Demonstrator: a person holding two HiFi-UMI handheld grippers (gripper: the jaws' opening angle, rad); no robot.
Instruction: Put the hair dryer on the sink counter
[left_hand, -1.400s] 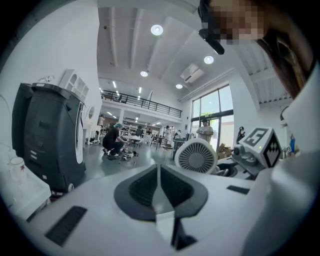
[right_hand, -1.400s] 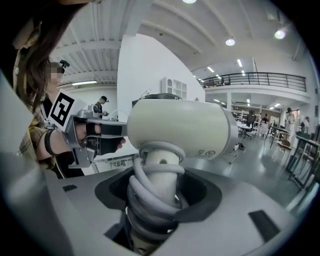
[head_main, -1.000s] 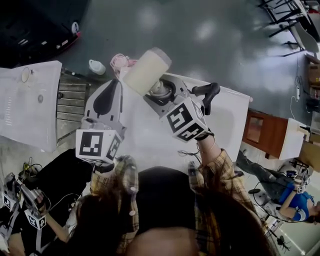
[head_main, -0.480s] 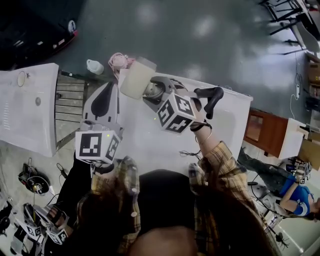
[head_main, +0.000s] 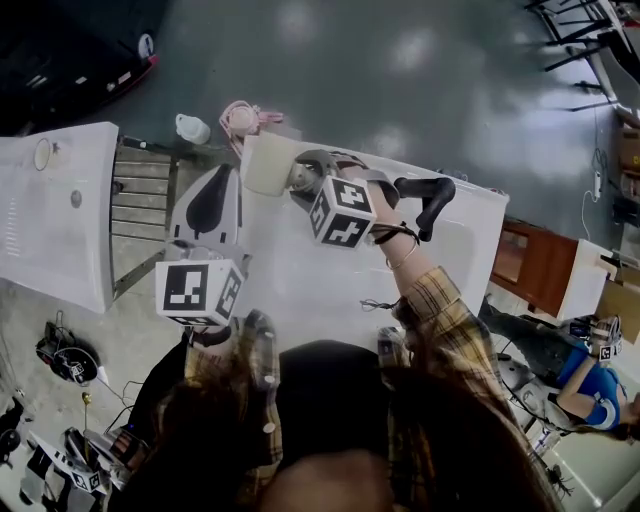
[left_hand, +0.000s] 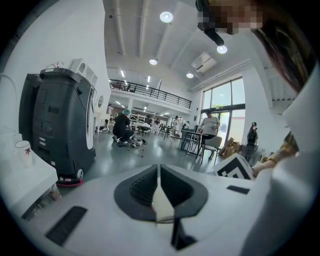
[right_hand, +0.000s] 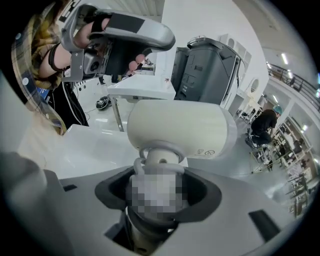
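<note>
- Hair dryer (head_main: 268, 165) – a cream one with a thick round barrel – is held by its handle in the right gripper (head_main: 303, 178), above the far left corner of the white counter (head_main: 300, 290).
- In the right gripper view the two jaws are clamped on either side of the handle, with the barrel (right_hand: 180, 127) lying crosswise just beyond them and the counter (right_hand: 85, 145) behind it; whether the hair dryer touches the counter cannot be told.
- Compared with a second ago, the hair dryer is lower. It was raised toward the head camera and loomed large; now it looks smaller and lies close over the counter's edge.
- The right gripper has tipped downward with it, and its marker cube (head_main: 343, 211) now shows a different face; the grip on the handle is unchanged.
- The left gripper (head_main: 224, 172) hovers over the left side of the counter, close beside the dryer's barrel – almost where it was before.
- In the left gripper view its jaws (left_hand: 159, 192) are pressed together with nothing between them.
- On the grey floor beyond the counter lie a pink bundle (head_main: 240, 118) and a small white jug (head_main: 193, 129), both unmoved.
- A second white table (head_main: 50, 210) stands at the left.
</note>
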